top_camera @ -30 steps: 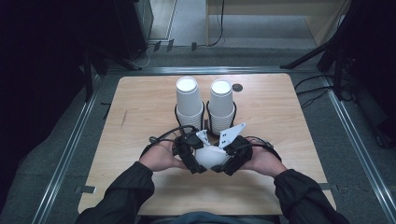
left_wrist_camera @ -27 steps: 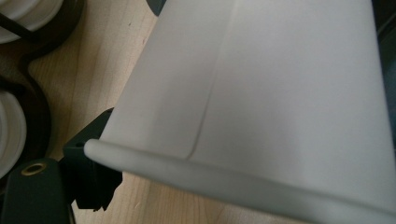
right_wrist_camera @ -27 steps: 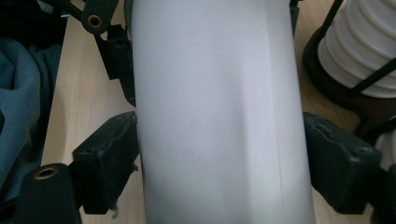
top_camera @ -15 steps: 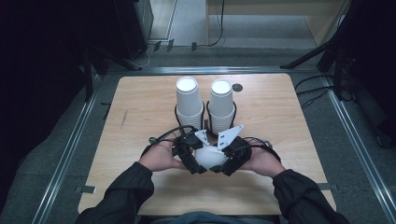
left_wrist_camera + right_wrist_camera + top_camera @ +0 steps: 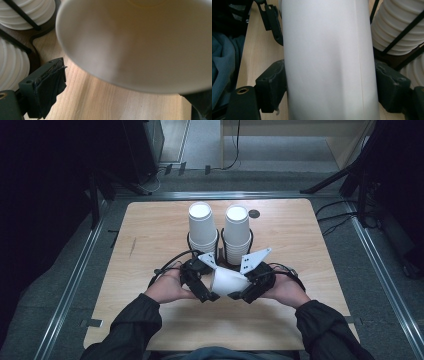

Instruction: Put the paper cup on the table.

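White paper cup (image 5: 229, 281) on its side, low over desk (image 5: 150, 235), between both hands. Right gripper (image 5: 329, 92) fingers (image 5: 272, 87) clenched on cup wall. Left gripper (image 5: 120, 100) fingers (image 5: 47, 92) released, just opened wider; cup rim between them, untouched. Two cup stacks (image 5: 220, 232) in rack behind.

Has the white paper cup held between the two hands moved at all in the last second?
No. In the high view the paper cup sits in the same spot just below the two cup stacks, between both grippers.
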The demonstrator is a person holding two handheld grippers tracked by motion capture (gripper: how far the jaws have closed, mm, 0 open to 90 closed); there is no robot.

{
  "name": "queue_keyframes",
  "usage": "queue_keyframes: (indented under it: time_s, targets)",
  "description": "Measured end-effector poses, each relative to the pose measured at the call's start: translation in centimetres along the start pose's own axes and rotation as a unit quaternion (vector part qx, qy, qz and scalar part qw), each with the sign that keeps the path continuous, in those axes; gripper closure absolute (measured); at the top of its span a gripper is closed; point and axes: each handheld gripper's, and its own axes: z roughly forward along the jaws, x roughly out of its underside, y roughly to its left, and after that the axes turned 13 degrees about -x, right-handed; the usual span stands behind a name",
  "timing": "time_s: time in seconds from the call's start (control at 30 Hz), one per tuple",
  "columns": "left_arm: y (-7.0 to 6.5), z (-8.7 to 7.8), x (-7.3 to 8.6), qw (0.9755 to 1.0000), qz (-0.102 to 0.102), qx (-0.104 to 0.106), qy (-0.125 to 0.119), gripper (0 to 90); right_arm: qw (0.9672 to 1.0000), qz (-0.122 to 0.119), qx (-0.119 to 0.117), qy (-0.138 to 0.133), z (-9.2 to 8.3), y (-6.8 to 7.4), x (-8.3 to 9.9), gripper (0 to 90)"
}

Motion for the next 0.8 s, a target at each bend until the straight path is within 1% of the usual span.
queue_keyframes:
  time_s: [0.07,0.1,0.13,0.17,0.2,0.23,0.33,0.47,0.53,0.6,0.67,0.7,0.73,0.8]
  targets:
    - [0.1,-0.2,0.2,1.0,-0.006,0.0,-0.007,1.2,1.0,0.001,0.003,-0.008,-0.3,-0.1,0.1,20.6]
    - [0.2,-0.4,0.3,0.9998,-0.007,-0.009,-0.014,1.3,0.9999,0.003,0.004,-0.009,-0.5,-0.1,0.1,20.6]
    - [0.2,-0.4,0.4,0.9998,-0.008,-0.011,-0.017,1.3,0.9999,0.005,0.002,-0.015,-0.7,-0.1,0.1,20.6]
    - [0.3,-0.6,0.5,0.9997,-0.005,-0.011,-0.019,1.3,0.9998,0.005,0.005,-0.017,-0.8,-0.1,0.2,20.5]
    - [0.3,-0.7,0.6,0.9996,-0.009,-0.012,-0.022,1.3,0.9997,0.008,0.004,-0.021,-1.1,-0.1,0.2,20.5]
    - [0.3,-0.7,0.7,0.9996,-0.009,-0.013,-0.022,1.3,0.9996,0.009,0.007,-0.024,-1.3,-0.1,0.3,20.5]
    - [0.4,-0.9,0.9,0.9995,-0.014,-0.011,-0.028,1.3,0.9994,0.008,0.009,-0.033,-1.7,-0.1,0.4,20.4]
    - [0.6,-1.3,1.1,0.9989,-0.023,-0.009,-0.04,1.3,0.9988,0.015,0.012,-0.046,-2.4,-0.1,0.6,20.4]
    - [0.7,-1.6,1.3,0.9978,-0.038,-0.003,-0.054,1.3,0.9984,0.014,0.014,-0.053,-2.7,-0.1,0.7,20.4]
    - [0.9,-1.8,1.3,0.9968,-0.047,-0.002,-0.064,1.3,0.998,0.016,0.016,-0.059,-3.1,-0.1,0.8,20.4]
    - [1.1,-2.1,1.4,0.9962,-0.049,-0.004,-0.072,1.3,0.9975,0.02,0.017,-0.066,-3.4,-0.1,1.0,20.3]
    - [1.2,-2.3,1.4,0.9948,-0.056,-0.002,-0.084,1.3,0.9973,0.019,0.019,-0.068,-3.5,-0.1,1.0,20.4]
    - [1.3,-2.4,1.4,0.9942,-0.06,0.0,-0.09,1.4,0.997,0.023,0.02,-0.072,-3.7,0.0,1.1,20.4]
    - [1.5,-2.7,1.3,0.9919,-0.072,0.006,-0.104,1.4,0.9965,0.022,0.022,-0.077,-3.9,0.0,1.2,20.3]
